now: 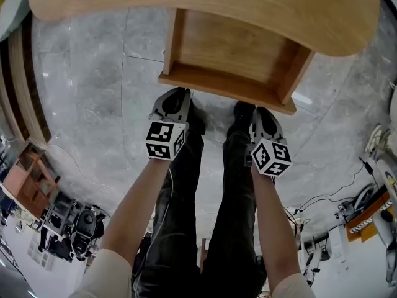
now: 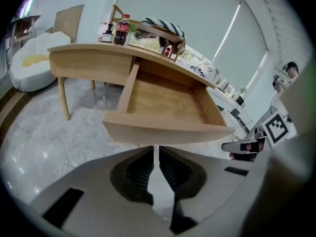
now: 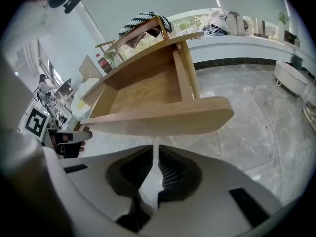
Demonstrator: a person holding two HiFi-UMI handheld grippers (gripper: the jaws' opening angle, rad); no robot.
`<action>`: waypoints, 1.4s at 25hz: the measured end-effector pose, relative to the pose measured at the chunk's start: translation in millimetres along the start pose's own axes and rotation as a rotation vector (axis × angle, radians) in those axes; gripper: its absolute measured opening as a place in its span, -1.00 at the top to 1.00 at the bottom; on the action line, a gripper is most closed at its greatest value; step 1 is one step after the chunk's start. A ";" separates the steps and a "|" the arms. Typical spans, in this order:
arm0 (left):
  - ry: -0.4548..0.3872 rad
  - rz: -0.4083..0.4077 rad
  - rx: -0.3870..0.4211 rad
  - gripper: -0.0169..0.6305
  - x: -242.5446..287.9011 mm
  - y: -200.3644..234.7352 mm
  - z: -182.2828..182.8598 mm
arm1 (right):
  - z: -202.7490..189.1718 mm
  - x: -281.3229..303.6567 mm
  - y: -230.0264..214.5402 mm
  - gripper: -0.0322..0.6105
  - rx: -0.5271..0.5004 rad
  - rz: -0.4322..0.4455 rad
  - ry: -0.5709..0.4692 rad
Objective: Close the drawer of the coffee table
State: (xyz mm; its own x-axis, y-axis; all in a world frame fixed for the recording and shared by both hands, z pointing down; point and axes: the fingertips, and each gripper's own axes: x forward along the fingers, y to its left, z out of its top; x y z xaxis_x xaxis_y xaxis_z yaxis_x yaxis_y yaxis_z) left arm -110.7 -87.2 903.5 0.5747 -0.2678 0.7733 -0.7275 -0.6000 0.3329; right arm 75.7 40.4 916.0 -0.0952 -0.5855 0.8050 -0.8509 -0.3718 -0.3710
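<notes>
The wooden coffee table (image 1: 205,5) has its drawer (image 1: 226,87) pulled out toward me, empty inside. My left gripper (image 1: 177,95) hangs just in front of the drawer's front panel (image 2: 168,127), near its left end. Its jaws show only a thin slit with nothing between them (image 2: 157,149). My right gripper (image 1: 259,112) is near the panel's right end (image 3: 163,117), a little short of it. Its jaws (image 3: 155,149) are equally close together and empty. Neither gripper visibly touches the panel.
The person's dark-trousered legs (image 1: 211,185) stand on grey marble floor below the drawer. Bottles (image 2: 122,29) and a tray with a striped cloth (image 2: 160,28) sit on the tabletop. A white beanbag (image 2: 34,53) lies left; camera gear (image 1: 68,222) and cables (image 1: 366,203) crowd the floor behind.
</notes>
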 end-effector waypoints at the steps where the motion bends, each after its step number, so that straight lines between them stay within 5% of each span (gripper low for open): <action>1: -0.002 0.000 0.002 0.87 1.5 0.3 -0.3 | 0.1 1.1 0.0 0.74 0.003 -0.001 -0.004; 5: -0.014 0.001 -0.002 0.68 6.3 3.2 1.4 | 5.6 6.1 0.1 0.70 0.009 0.002 -0.027; 35: -0.075 -0.024 0.003 0.68 1.8 2.5 23.9 | 38.7 0.6 7.7 0.69 0.025 -0.054 -0.147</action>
State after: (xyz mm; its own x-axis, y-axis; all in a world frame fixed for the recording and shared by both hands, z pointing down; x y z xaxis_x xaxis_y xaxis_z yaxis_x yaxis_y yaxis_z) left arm -102.6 -107.2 892.9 0.6190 -0.3090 0.7221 -0.7117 -0.6096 0.3492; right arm 89.1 9.3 895.7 0.0279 -0.6626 0.7485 -0.8393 -0.4223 -0.3425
